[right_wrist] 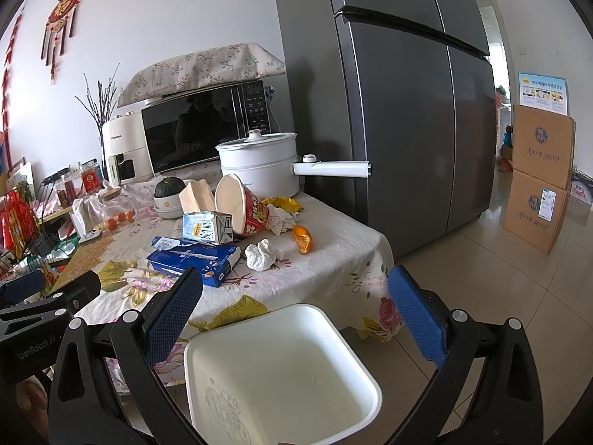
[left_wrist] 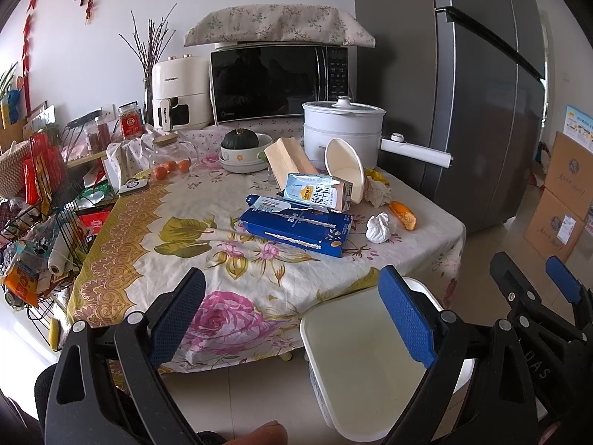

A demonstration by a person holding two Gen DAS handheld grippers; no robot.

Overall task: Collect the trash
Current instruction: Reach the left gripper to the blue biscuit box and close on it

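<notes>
The trash lies in a cluster on the floral-clothed bench [right_wrist: 333,270], toward its fridge-side end: a blue box [right_wrist: 196,259] lying flat with its flap torn open, a milk carton [right_wrist: 207,227] on its side just behind it, a noodle cup [right_wrist: 242,204] tipped over with its open mouth facing the cameras and nothing visible inside, a crumpled tissue [right_wrist: 261,254] beside the box, an orange peel [right_wrist: 302,239] near the tissue, and a wad of paper with a yellow wrapper [right_wrist: 283,211] against the cup. The white bin [right_wrist: 281,367] stands on the floor just off the bench's near edge, below the cloth's hem; its inside is bare apart from faint smudges. The left claw [left_wrist: 292,326] is spread wide and holds nothing, one finger over the cloth, the other over the bin's rim. The right claw [right_wrist: 294,324] is likewise spread wide and empty, straddling the bin from above. Farther back on the bench, a white pot [right_wrist: 259,167] carries a glass lid and its contents cannot be seen; a small bowl [right_wrist: 168,207] has a green squash [right_wrist: 168,186] sitting on it; a glass jar [right_wrist: 118,209] with a wooden lid holds a few small orange fruits. Behind these stand a microwave [right_wrist: 200,129] and an air fryer [right_wrist: 124,148], with a grey fridge [right_wrist: 389,111] beside the bench and cartons [right_wrist: 537,181] stacked on the floor.
</notes>
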